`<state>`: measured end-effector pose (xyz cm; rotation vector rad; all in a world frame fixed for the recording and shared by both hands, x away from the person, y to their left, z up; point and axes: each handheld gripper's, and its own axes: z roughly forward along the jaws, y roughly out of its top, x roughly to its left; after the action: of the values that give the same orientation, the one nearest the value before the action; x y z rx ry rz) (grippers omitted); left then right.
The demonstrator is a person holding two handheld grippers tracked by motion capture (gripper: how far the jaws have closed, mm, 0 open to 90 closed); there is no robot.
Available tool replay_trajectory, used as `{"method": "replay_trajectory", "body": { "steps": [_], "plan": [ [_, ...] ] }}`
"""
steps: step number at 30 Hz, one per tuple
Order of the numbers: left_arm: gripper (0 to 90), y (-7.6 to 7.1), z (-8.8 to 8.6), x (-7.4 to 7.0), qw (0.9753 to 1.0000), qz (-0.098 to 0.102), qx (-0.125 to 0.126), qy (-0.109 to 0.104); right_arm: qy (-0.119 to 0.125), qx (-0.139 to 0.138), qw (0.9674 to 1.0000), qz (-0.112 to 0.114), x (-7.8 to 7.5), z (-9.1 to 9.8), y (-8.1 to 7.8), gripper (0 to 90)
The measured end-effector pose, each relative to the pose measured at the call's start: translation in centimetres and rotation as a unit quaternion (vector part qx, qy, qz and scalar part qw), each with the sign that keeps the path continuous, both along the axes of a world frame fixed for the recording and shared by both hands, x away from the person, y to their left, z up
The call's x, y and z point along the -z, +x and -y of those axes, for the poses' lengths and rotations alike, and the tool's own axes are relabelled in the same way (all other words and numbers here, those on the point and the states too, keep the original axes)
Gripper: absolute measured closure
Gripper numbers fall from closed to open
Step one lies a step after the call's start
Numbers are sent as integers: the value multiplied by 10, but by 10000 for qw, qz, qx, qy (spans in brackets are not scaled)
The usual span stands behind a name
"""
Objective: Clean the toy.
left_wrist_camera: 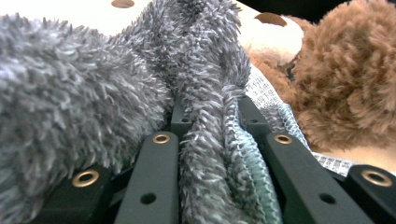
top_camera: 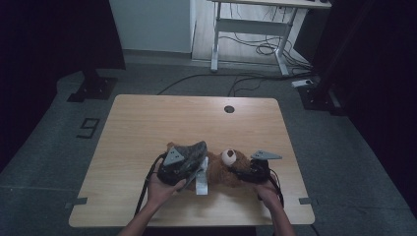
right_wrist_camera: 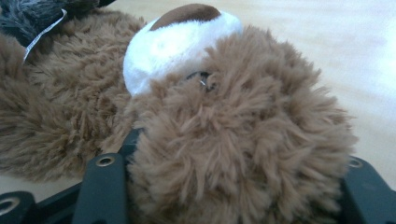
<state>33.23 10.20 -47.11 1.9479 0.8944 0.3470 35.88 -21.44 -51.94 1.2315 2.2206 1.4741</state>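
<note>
On the tabletop (top_camera: 147,128), my left gripper (top_camera: 189,169) is clenched on the grey fleece cloth (left_wrist_camera: 205,154), which lies over the brown teddy bear (top_camera: 223,169). My right gripper (top_camera: 246,173) grasps the bear's head.

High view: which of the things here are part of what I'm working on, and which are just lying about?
In the job:
- brown teddy bear, lying on the table
- grey fleece garment with a white label
- left gripper, clamped on the fleece
- right gripper, jaws around the bear's head

Lying about:
- cables on the floor
- white desk frame behind
- black stand base
</note>
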Motion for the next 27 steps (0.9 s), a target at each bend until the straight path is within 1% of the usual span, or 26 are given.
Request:
{"method": "replay_trajectory", "body": {
  "steps": [2, 3, 4, 5, 6, 8, 10, 11, 12, 13, 15, 16, 18, 19, 21, 22, 24, 26, 27],
  "plan": [
    [735, 12, 0, -3, 9999, 61, -132, 73, -17, 148, 9998, 109, 0, -5, 9, 414],
    [735, 22, 0, -4, 9996, 122, -209, 135, -21, 210, 9996, 161, 0, -8, 13, 415],
    [735, 28, 0, -4, 9994, 142, -254, 160, -28, 327, 9992, 231, 0, -11, 20, 416],
    [735, 38, 0, -4, 9992, 151, -341, 148, -55, 385, 9988, 282, -1, -13, 24, 416],
    [734, 44, 0, -4, 9991, 152, -386, 131, -74, 485, 9981, 379, -1, -16, 31, 415],
    [733, 59, 0, -3, 9988, 110, -470, 103, -86, 602, 9970, 483, -1, -18, 41, 409],
    [732, 68, 0, -1, 9985, 57, -542, 13, -95, 679, 9961, 554, 0, -18, 51, 393],
    [732, 69, -1, 0, 9986, 25, -530, -34, -89, 690, 9959, 573, 0, -18, 53, 382],
    [732, 69, -2, 2, 9987, 12, -500, -43, -95, 682, 9957, 617, 1, -17, 55, 367],
    [732, 66, -2, 3, 9988, 20, -480, -30, -76, 663, 9960, 599, 3, -15, 55, 344],
    [731, 58, -3, 6, 9991, 40, -429, -3, -37, 639, 9965, 545, 4, -13, 52, 267],
    [731, 54, -4, 7, 9992, 34, -390, 17, -31, 630, 9966, 529, 5, -12, 49, 236],
    [731, 40, -8, 11, 9995, -11, -308, 41, -57, 630, 9970, 449, 5, -11, 41, 178],
    [731, 33, -9, 14, 9996, -39, -286, 76, -125, 626, 9972, 397, 5, -10, 35, 140],
    [730, 22, -15, 19, 9994, -80, -289, 173, -211, 678, 9970, 308, 6, -9, 26, 130],
    [730, 19, -18, 20, 9993, -119, -316, 173, -253, 687, 9969, 283, 6, -9, 19, 131],
    [731, 15, -27, 24, 9988, -246, -410, 143, -303, 677, 9970, 242, 8, -9, 13, 153],
    [730, 13, -37, 27, 9978, -293, -546, 219, -306, 611, 9971, 322, 10, -7, 7, 196],
    [730, 13, -42, 28, 9974, -319, -610, 197, -315, 576, 9972, 353, 11, -6, 6, 210]
  ]
}}
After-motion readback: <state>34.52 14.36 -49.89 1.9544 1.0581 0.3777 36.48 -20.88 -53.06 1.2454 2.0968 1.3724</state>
